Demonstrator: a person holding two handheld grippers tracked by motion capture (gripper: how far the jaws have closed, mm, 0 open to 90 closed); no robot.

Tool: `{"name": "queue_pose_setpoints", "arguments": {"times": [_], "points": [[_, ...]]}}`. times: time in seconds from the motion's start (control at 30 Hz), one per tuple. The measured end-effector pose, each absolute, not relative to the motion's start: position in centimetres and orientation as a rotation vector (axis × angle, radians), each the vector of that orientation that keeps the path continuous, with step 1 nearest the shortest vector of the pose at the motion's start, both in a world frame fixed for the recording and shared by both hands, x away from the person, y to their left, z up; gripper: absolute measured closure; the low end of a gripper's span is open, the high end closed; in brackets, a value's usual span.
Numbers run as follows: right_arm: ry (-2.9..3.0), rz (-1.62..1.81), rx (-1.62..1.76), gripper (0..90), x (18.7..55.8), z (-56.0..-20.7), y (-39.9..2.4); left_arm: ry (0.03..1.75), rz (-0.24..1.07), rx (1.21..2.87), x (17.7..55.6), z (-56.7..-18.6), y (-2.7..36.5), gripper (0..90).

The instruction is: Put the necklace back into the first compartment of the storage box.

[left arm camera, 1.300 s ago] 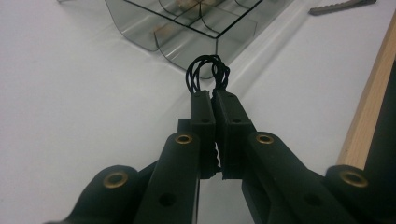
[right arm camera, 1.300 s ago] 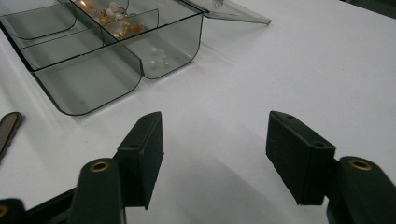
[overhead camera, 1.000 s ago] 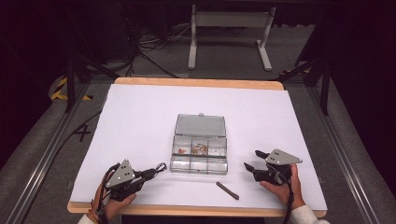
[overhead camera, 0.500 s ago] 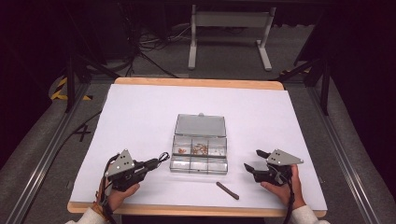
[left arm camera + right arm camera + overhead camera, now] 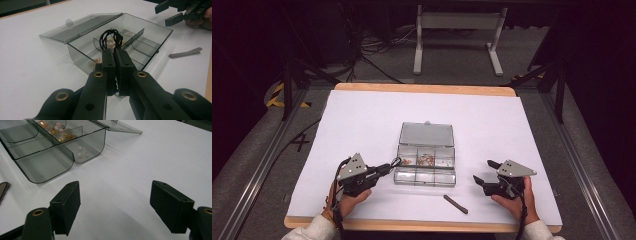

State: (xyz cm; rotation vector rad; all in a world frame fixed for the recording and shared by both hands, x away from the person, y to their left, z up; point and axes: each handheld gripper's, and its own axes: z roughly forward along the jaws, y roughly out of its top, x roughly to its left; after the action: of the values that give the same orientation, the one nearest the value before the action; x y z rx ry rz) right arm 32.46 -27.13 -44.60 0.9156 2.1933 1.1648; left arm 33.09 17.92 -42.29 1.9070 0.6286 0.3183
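The left gripper, low and left of centre in the high view, has its jaws pinched tight on a black hair tie; in the left gripper view the loops of that tie stick up from the jaw tips, just above the middle of the frame. The loops hang in front of the clear plastic compartment box, right at its near-left corner. That box sits in the middle of the high view on the white table cover, with its lid swung open and lying flat behind it. Small orange and pale beads lie in the back row of compartments; in the left gripper view they glint behind the tie.

Over on the right, low in the high view, the right gripper rests on the cover in the person's hand, well apart from the box. Its jaws have just been opening and now stand wide with only bare white cover between them, as the right gripper view makes plain. In that view the box fills the upper left, beads scattered in its cells.

A dark hair clip lies on the cover near the bottom centre of the high view, between the two hands and just in front of the box.
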Motion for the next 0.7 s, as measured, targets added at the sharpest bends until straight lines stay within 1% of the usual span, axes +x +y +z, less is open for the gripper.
{"name": "queue_pose_setpoints", "arguments": {"times": [0.7], "points": [[2.19,1.161,0.918,22.2,32.5,-44.6,-27.1,0.634,0.291,1.958,34.9,-43.4,14.3,86.3]]}}
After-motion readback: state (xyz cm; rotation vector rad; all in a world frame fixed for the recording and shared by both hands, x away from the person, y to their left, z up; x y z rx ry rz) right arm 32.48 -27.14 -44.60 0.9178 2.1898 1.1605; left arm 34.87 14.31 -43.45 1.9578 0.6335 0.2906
